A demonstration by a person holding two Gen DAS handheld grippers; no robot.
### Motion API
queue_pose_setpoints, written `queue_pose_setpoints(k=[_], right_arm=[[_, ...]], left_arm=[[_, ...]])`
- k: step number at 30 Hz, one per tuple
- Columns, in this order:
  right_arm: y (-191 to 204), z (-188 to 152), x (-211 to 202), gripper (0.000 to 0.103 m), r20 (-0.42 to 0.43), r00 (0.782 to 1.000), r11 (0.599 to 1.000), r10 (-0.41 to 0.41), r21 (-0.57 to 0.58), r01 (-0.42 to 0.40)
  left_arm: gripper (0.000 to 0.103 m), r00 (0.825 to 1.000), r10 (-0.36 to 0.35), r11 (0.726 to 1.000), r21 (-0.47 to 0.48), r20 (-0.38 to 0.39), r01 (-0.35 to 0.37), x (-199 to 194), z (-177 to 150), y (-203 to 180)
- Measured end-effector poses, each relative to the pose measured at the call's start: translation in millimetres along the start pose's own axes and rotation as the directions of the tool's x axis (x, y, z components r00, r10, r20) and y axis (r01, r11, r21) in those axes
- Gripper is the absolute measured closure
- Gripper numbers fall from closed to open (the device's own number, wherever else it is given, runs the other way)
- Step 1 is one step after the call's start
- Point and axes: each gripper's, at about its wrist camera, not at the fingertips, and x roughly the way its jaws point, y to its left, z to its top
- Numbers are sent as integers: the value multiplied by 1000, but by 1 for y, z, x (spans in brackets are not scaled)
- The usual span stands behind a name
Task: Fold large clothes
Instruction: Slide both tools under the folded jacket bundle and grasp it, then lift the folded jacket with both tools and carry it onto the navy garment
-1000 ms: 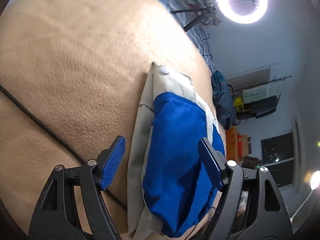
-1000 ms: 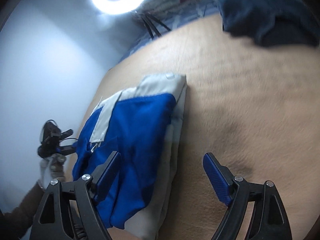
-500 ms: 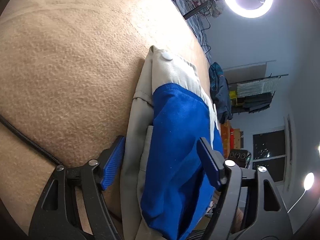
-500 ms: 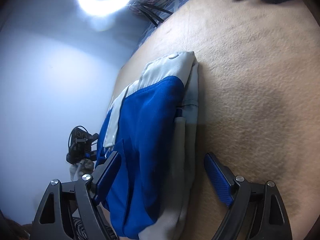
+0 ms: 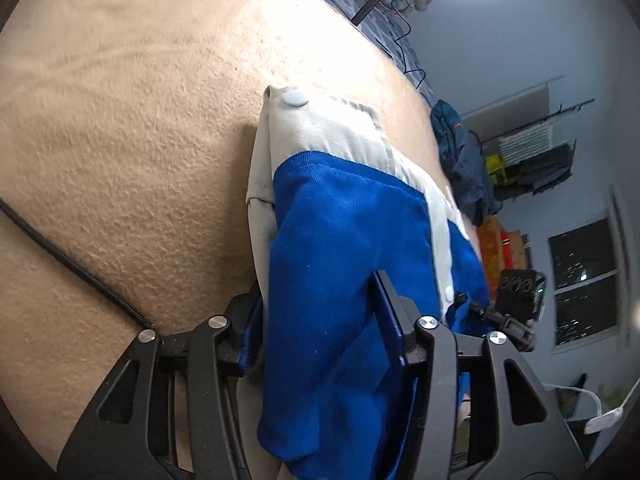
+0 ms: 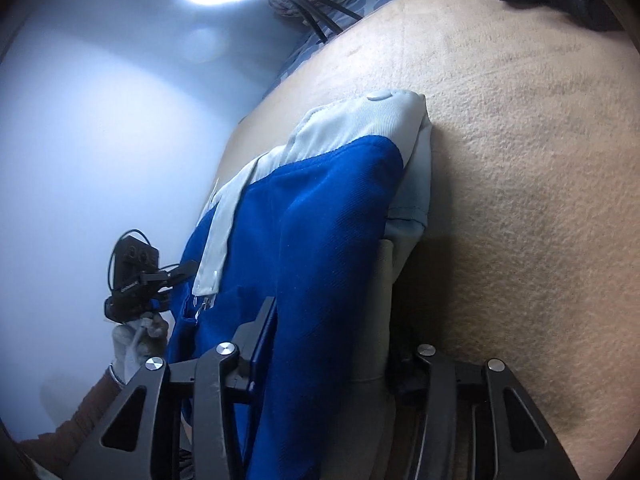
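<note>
Tan blanket surface [image 5: 140, 140] fills the left of the left wrist view; the folded blue-and-grey garment [image 5: 344, 248] lies on it, centre frame running to the bottom edge. Left gripper [image 5: 316, 320] jaws are pinching the garment's near edge; right gripper [image 6: 332, 344] jaws likewise clamp that garment [image 6: 320, 220], lower centre. Black cable [image 5: 72, 268] crosses lower left.

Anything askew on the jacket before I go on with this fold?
Nothing torn or spilled. Both tongs, left and right, grip the jacket. A black cable lies across the blanket.
</note>
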Motion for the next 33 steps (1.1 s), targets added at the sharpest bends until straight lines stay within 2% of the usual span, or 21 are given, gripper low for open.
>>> queue_pose_setpoints(k=[3,5,9,11,12,15,20,22,27,33], right_arm=[[0,2,1,53,-5,1000,1000,-13,-5,13],[-3,3,1,49,-21,1000,1000,-9,9,9],[-9,0,-3,49,-39,999,1000,10,14,-9],[-12,-1,-2,49,-33,999,999,25,32,-24],[-13,-1,-2,48,-32,999,999,30,36,-29],[-10,-2,0,47,-33,999,999,27,23,-27],[9,-7,-6,69,-21,999,998,-40,-50,38],[21,-7,-9,72,-11,997,993,-73,-92,72],[48,-9,-16,75,11,986,971,-165,-176,164],[81,-13,-27,77,38,975,936,-219,-274,221]], left_arm=[[32,1000,26,999,-24,3,-26,-6,-1,11],[31,1000,-2,999,-51,-3,2,-10,-1,21],[32,995,-94,989,-115,-37,89,-8,-1,36],[40,991,-121,985,-129,-51,113,-2,-1,36],[49,988,-140,982,-137,-61,131,4,0,35],[52,993,-102,991,-95,-58,96,10,2,22],[66,999,-25,1000,2,-30,25,1,-3,1],[71,1000,24,997,69,-7,-24,-5,-6,-14],[77,996,77,982,172,40,-83,-18,-14,-41],[79,997,59,977,203,45,-67,-29,-24,-58]])
